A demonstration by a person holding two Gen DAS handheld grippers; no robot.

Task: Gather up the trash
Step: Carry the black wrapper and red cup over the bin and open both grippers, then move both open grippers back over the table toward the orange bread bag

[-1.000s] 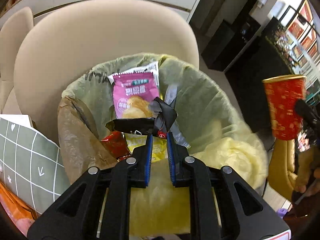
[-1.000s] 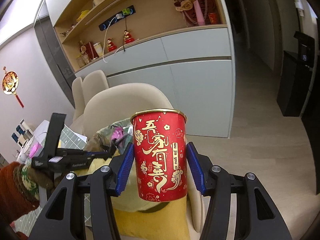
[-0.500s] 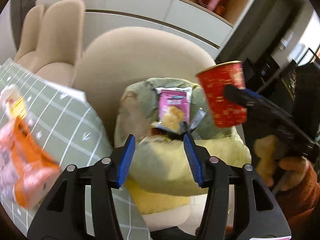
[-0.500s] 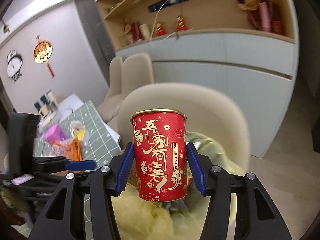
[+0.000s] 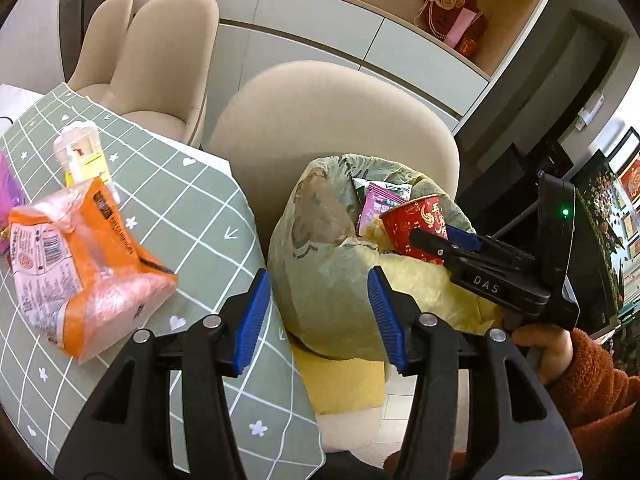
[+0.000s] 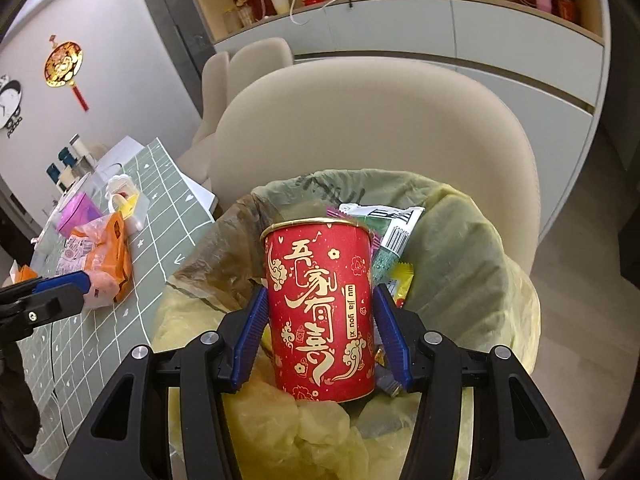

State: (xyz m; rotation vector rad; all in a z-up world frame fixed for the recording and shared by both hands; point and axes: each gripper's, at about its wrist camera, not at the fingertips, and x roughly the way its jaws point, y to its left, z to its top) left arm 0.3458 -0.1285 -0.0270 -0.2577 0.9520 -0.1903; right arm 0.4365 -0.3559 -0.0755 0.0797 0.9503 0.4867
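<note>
My right gripper (image 6: 320, 332) is shut on a red paper cup (image 6: 320, 312) with gold writing and holds it upright over the mouth of the bag-lined trash bin (image 6: 460, 264). The cup (image 5: 416, 220) and the right gripper (image 5: 444, 240) also show in the left wrist view, at the bin's (image 5: 320, 280) rim. Snack wrappers (image 6: 384, 228) lie in the bin behind the cup. My left gripper (image 5: 320, 312) is open and empty, near the table's edge beside the bin. An orange snack bag (image 5: 76, 268) lies on the table to its left.
A green checked tablecloth (image 5: 192, 220) covers the table. On it stand a small clear bottle (image 5: 80, 156) and a purple item (image 6: 76, 212). A beige chair (image 5: 332, 120) stands right behind the bin, with more chairs (image 5: 160, 60) and a cabinet wall (image 6: 480, 40) beyond.
My left gripper let go of the dark wrapper in the bin, opened, and pulled back towards the table. My right gripper brought the red cup over the bin and lowered it.
</note>
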